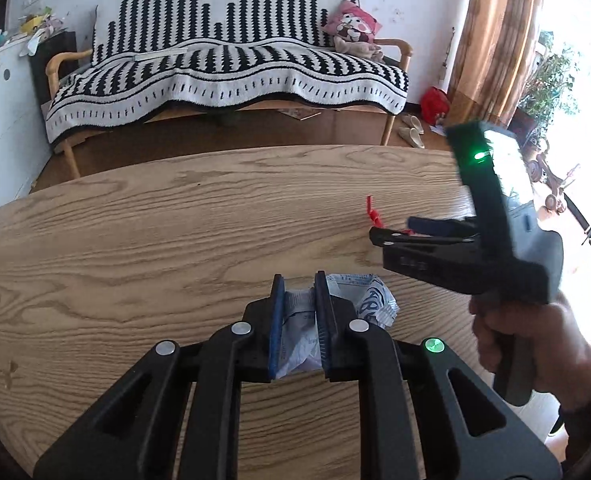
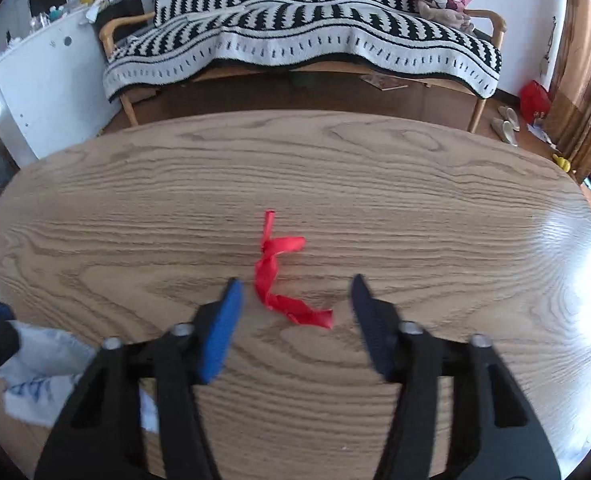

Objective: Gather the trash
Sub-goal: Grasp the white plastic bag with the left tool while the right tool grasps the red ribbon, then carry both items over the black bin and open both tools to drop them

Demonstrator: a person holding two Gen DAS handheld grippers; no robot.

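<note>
Centrally, left gripper (image 1: 300, 322) jaws clamp wrapper (image 1: 369, 298); right gripper (image 2: 295, 296) jaws wide around ribbon (image 2: 273, 276).

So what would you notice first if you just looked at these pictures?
Probably the bright red ribbon lying on the wooden table, between the right gripper's open fingers. Next, the crumpled white wrapper pinched in the left gripper at the table's near edge. Behind it all stands a sofa under a bold black-and-white blanket.
</note>
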